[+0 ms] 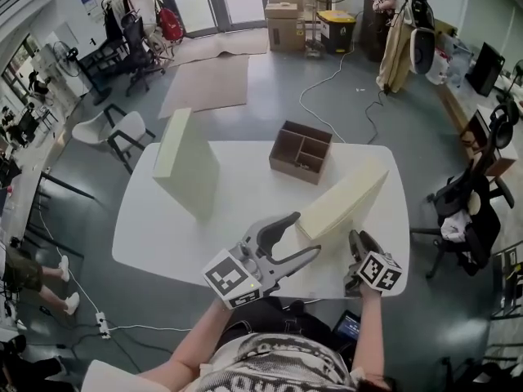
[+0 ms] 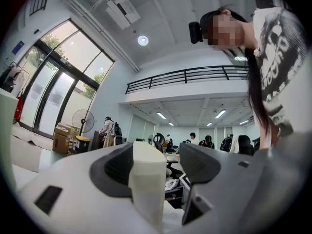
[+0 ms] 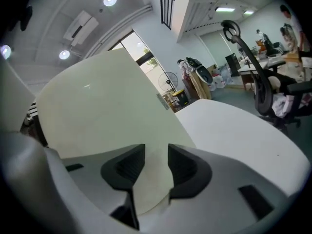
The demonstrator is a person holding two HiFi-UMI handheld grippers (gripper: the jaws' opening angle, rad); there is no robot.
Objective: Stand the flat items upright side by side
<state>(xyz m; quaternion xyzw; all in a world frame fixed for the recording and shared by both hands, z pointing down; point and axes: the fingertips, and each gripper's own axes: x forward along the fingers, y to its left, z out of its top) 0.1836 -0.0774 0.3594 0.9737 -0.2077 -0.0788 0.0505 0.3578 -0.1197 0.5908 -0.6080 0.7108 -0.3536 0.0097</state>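
Two flat cream boxes are on the white table (image 1: pixel 245 207). One cream box (image 1: pixel 186 166) stands upright at the left. The other cream box (image 1: pixel 343 196) leans tilted at the right, near the front edge. My left gripper (image 1: pixel 306 233) straddles its near left end. In the left gripper view that box's narrow edge (image 2: pixel 147 179) rests against the left pad, with a gap to the right pad, so this gripper (image 2: pixel 156 165) is open. My right gripper (image 1: pixel 357 239) holds the box's near right corner. In the right gripper view the box (image 3: pixel 107 106) fills the space between both pads of the gripper (image 3: pixel 156 162).
A brown divided cardboard tray (image 1: pixel 301 151) sits at the table's far middle. Office chairs (image 1: pixel 462 211) stand to the right of the table and a white chair (image 1: pixel 110 133) to the left. A cable (image 1: pixel 327 96) runs over the floor behind.
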